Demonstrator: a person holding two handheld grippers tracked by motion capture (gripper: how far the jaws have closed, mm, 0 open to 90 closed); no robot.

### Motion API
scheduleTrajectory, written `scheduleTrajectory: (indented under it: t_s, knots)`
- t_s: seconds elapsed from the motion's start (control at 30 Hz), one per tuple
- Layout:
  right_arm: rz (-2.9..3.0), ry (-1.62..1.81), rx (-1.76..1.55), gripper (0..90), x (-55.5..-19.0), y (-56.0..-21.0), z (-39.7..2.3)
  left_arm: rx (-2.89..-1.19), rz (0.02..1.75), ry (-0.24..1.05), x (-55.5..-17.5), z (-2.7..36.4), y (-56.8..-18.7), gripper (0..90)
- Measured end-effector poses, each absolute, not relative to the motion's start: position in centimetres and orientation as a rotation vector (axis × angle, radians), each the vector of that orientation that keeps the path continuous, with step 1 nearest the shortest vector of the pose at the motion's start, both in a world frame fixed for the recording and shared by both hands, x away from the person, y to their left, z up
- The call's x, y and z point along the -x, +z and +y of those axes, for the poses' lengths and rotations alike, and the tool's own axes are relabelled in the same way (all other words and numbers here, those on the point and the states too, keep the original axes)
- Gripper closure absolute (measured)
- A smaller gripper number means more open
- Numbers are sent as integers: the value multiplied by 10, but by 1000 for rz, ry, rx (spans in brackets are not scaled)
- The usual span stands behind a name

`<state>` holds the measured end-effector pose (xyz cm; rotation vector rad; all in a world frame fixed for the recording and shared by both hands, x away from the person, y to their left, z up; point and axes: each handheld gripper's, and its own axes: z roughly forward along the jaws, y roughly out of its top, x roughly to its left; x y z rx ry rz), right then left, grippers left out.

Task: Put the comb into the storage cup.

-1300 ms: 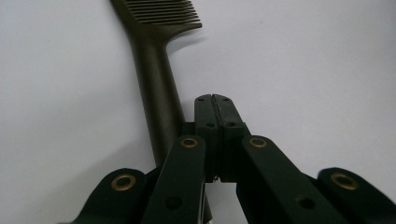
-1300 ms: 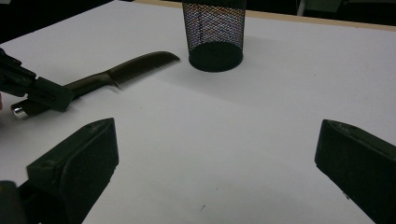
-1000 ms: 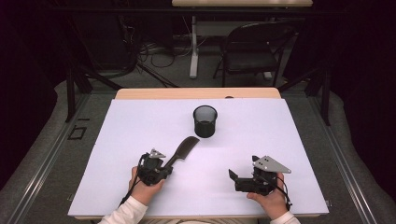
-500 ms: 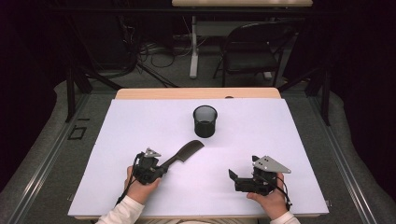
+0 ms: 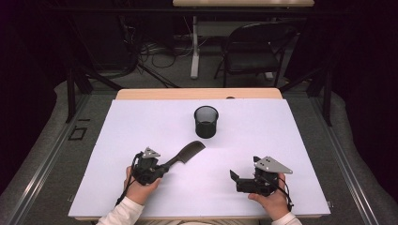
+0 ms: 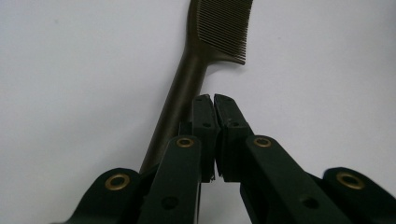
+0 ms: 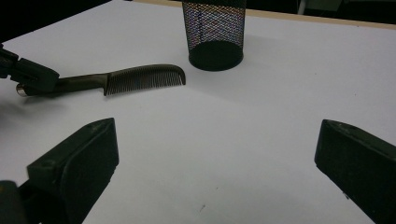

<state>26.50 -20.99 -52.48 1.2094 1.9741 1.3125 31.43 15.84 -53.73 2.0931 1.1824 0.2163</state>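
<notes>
Left gripper: your jaws are nearly together, pinched on the comb's handle end; in the left gripper view the handle runs along the left side of the pads

Comb: dark, lying low over the white table, handle in your left gripper, toothed end pointing up and right toward the cup, well short of it

Mesh cup: black, upright, standing at mid-table beyond the comb

Right gripper: your jaws stand wide apart with nothing between them, low over the table near your right-hand edge, well apart from the comb
</notes>
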Motion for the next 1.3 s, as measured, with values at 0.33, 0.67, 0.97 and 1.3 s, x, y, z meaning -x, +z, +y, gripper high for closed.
scheduleTrajectory:
  t_s: [0.33, 0.67, 0.97, 1.3]
  knots:
    - [1974, 1314, -1209, 0, -265, -525, -210, -2065, 1175, 231, -315, 163, -533, 818]
    - [1976, 1308, -1210, 0, -265, -525, -211, -2050, 1164, 242, -316, 167, -531, 741]
    - [1968, 1317, -1212, 0, -265, -525, -212, -2029, 1165, 242, -319, 171, -531, 609]
    - [1967, 1314, -1212, 0, -265, -525, -212, -2012, 1170, 260, -323, 175, -531, 489]
